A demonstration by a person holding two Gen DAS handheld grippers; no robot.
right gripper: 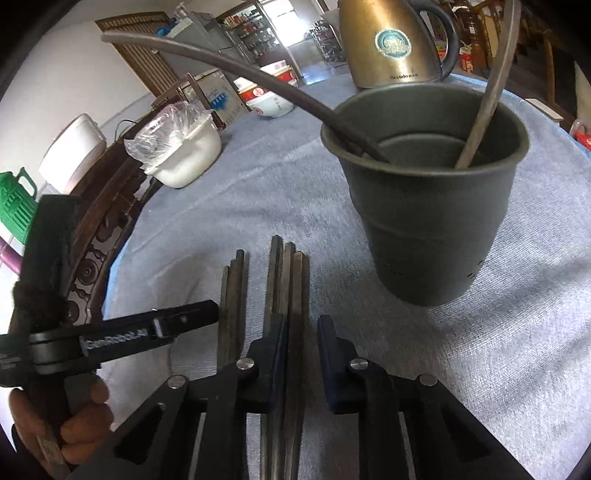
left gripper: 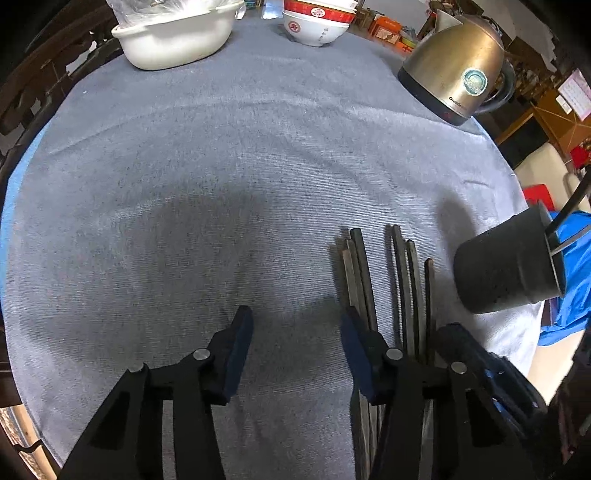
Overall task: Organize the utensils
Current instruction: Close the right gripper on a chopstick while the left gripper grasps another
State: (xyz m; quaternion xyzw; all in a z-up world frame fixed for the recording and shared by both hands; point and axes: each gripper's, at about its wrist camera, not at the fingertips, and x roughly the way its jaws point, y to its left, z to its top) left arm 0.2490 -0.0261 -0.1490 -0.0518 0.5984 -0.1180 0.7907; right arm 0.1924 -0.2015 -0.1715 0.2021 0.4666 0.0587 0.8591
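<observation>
Tablecloth (left gripper: 221,166), chopsticks (right gripper: 286,280) lengthwise, away.

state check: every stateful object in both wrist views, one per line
left gripper: open, holding nothing
right gripper: open, straddling one chopstick
chopsticks: lying flat on cloth
cup: upright, two chopsticks inside
kettle: upright, lid shut
white basin: upright, plastic bag inside
bowls: stacked upright

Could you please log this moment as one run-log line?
left gripper: open, empty | right gripper: open, straddling chopsticks on tablecloth | cup: upright, holds two chopsticks
</observation>
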